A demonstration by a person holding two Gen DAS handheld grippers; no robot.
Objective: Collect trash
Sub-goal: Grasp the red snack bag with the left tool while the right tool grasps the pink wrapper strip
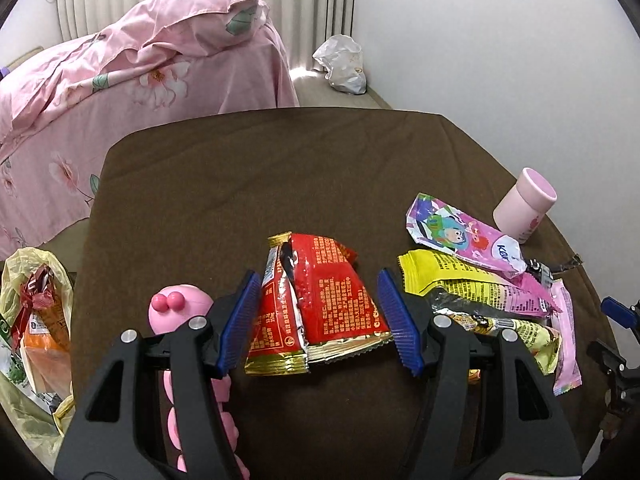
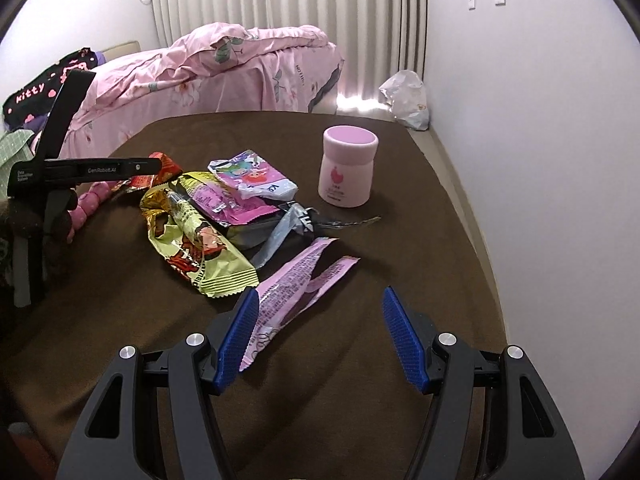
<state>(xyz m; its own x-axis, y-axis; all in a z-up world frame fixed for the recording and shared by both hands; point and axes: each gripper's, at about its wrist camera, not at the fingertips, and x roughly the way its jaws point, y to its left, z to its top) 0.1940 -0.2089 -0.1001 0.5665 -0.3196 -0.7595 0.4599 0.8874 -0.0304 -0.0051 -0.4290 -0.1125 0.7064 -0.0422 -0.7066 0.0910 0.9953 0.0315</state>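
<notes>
Brown cloth covers the table (image 1: 280, 168) under both grippers. Nearest, the left gripper (image 1: 318, 320) stands spread with the red wrapper (image 1: 320, 304) between its blue pads, untouched (its long axis runs away from the gripper). The right gripper (image 2: 316, 336) is spread too, a pink wrapper (image 2: 288, 296) at its left pad. Farther off lies the wrapper heap (image 2: 216, 208), then a pink jar (image 2: 347, 166).
</notes>
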